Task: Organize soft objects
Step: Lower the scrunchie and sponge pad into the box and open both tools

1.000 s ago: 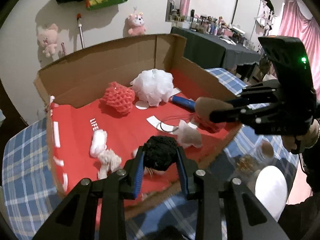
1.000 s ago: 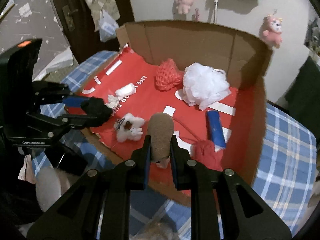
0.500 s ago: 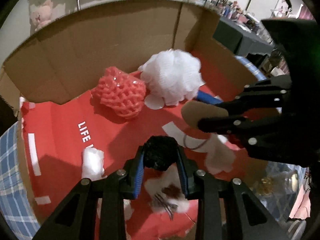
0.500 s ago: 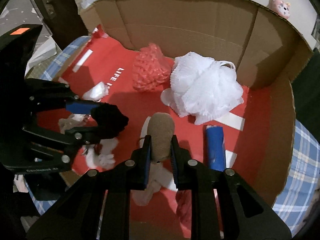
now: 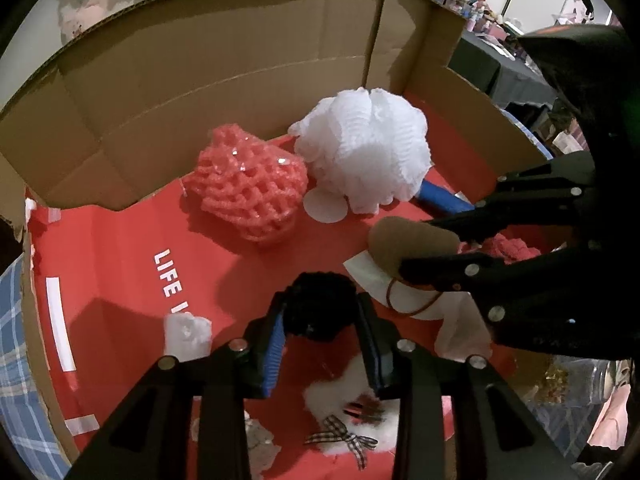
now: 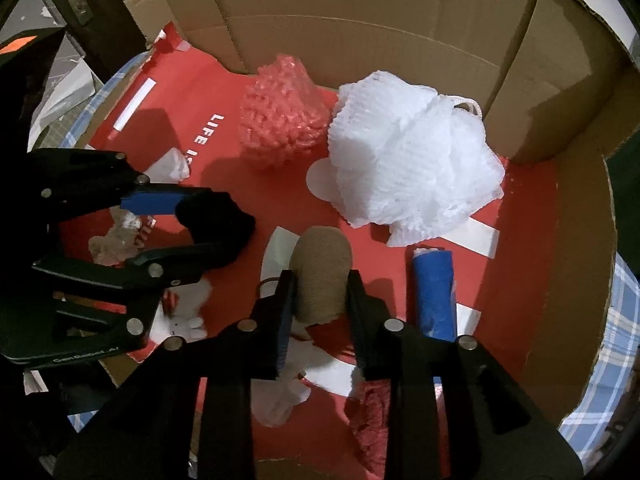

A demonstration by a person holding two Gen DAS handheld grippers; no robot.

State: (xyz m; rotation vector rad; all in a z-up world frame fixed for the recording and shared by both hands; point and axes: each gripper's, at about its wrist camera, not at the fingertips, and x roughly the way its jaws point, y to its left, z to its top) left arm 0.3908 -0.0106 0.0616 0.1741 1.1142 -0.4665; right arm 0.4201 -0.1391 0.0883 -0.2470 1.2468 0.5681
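Both grippers hang side by side over the red floor of an open cardboard box [image 5: 240, 80] [image 6: 360, 20]. My left gripper [image 5: 320, 304] [image 6: 224, 228] has a black pompom [image 5: 320, 316] [image 6: 220, 220] between its blue pads, which still touch it as the jaws ease apart. My right gripper [image 6: 320, 284] [image 5: 416, 246] holds a brown soft oval piece [image 6: 322, 264] [image 5: 400, 240]. Its jaws are opening and the pads still touch the piece's sides. Both held things hover just above the floor.
In the box lie a pink foam net [image 5: 248, 192], a white bath puff [image 5: 364, 148], a blue roll [image 6: 434, 292], a white plush with a checked bow [image 5: 348, 412], small white scraps [image 5: 186, 336] and a red knit piece [image 6: 372, 412]. A blue plaid cloth [image 6: 616, 360] surrounds the box.
Both grippers have come forward and down from the box's front edge to low over its red floor. The brown piece looks fuller between the right fingers.
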